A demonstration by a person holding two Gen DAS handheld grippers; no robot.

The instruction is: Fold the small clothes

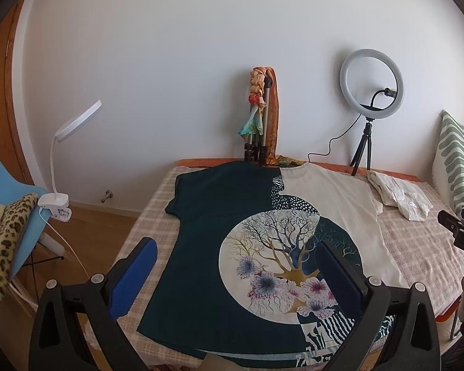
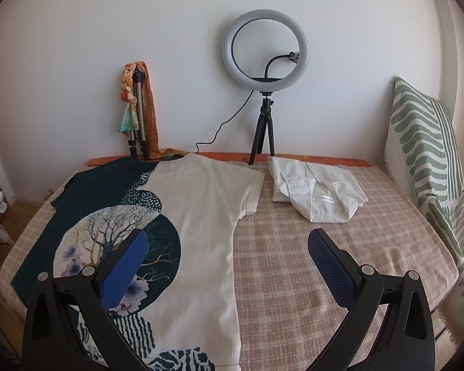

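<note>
A short-sleeved T-shirt [image 1: 232, 216], half dark green and half cream with a round tree-and-flowers print, lies flat on the checked table cover, neck toward the wall. It also shows in the right wrist view [image 2: 198, 216]. My left gripper [image 1: 236, 247] is open and empty, hovering above the shirt's lower part. My right gripper [image 2: 227, 241] is open and empty above the shirt's right hem side and the bare cover. A crumpled white garment [image 2: 315, 191] lies at the back right; it also shows in the left wrist view [image 1: 399, 196].
A ring light on a small tripod [image 2: 264, 92] and a folded tripod with a scarf [image 2: 137, 108] stand at the wall. A striped cushion [image 2: 427, 160] leans at the right. A clip lamp [image 1: 77, 142] and blue chair [image 1: 15, 201] stand left of the table.
</note>
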